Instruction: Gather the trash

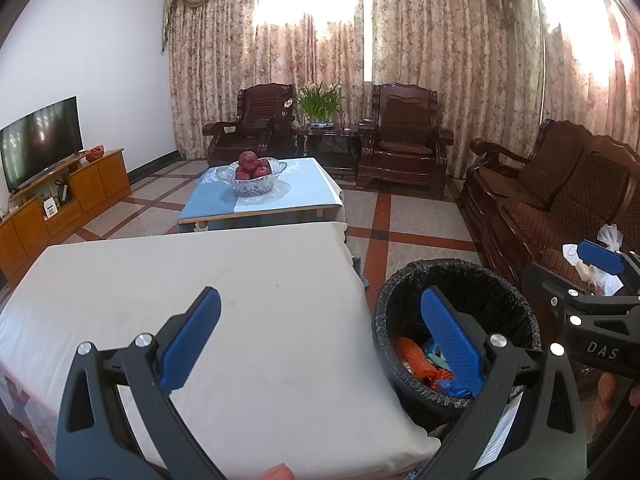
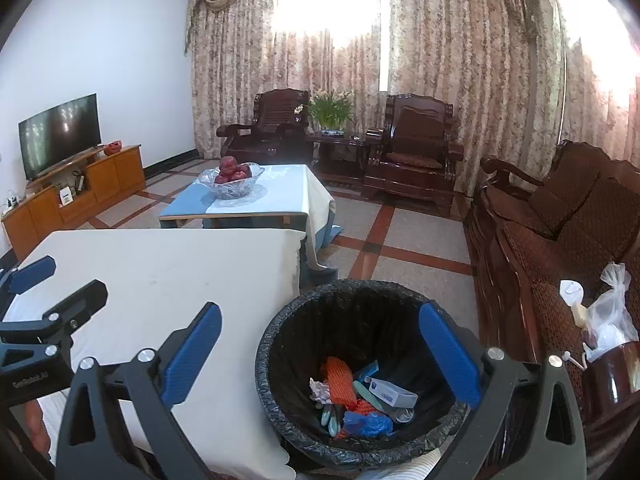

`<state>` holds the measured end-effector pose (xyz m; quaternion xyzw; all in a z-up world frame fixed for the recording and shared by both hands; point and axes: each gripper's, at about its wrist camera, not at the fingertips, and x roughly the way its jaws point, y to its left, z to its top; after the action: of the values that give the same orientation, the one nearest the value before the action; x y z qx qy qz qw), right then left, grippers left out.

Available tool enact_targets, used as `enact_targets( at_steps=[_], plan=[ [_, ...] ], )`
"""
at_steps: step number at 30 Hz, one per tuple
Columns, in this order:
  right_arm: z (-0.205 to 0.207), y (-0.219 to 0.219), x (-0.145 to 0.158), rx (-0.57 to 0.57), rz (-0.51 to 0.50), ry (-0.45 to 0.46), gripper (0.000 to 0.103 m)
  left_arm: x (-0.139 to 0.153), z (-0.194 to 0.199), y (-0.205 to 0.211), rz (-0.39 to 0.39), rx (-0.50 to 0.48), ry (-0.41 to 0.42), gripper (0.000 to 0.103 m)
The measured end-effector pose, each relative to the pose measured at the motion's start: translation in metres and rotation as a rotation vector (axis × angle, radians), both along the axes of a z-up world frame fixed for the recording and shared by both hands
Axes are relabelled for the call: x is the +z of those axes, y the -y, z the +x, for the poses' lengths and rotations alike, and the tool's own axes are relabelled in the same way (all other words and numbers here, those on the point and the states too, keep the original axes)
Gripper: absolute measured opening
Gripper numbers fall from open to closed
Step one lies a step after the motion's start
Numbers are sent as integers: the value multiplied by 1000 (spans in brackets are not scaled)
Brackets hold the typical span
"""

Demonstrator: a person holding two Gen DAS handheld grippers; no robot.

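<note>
In the left wrist view the white-covered table (image 1: pixel 192 300) fills the lower left of the frame, bare of any litter I can see. The left gripper (image 1: pixel 320 340) hovers across its right edge with jaws spread wide and nothing between them; one blue pad (image 1: pixel 192 336) sits over the cloth, the other over the bin. That pose suggests a release rather than a reach.

To the right, in the lower centre-right of that frame, stands the trash bin (image 1: pixel 456 280), lined with a black bag, just beside the table's corner and apparently put there so things swept off the table have a short trip. It stands upright, its long axis vertical, mouth opening up toward both cameras.

In the right wrist view the bin's rim (image 2: pixel 272 340) lies low in the centre, and the collected trash rests at the bottom: orange netting (image 2: pixel 340 380) lying lengthwise toward the upper left, a small white box (image 2: pixel 390 394) slanted across it, and a crumpled blue scrap (image 2: pixel 370 424). The right gripper (image 2: pixel 320 352) is also fully spread and empty, straddling the bin's mouth.

At the far right, on the wooden sofa (image 2: pixel 560 248), a clear plastic bag (image 2: pixel 612 312) lies slumped. It may be the next piece to collect.
</note>
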<state>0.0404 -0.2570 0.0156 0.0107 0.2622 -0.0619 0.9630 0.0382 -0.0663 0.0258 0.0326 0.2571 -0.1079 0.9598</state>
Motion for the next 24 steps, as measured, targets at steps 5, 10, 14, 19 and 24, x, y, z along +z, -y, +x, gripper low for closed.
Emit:
enact_targets(
  at_steps=[5,10,14,19,24],
  plan=[
    [-1,-2,1,3,-2,0,97,0,0,0,-1,0,0,97],
    [-1,-2,1,2,-2,1,97,-1,0,0,0,-1,0,97],
    [-1,-2,0,3,0,0,97,-1,0,0,-1,0,0,97],
    [-1,-2,1,3,-2,0,97,-1,0,0,0,0,0,97],
    [-1,-3,1,5,-3,-2,97,-1,-1,0,0,0,1,97]
  ],
)
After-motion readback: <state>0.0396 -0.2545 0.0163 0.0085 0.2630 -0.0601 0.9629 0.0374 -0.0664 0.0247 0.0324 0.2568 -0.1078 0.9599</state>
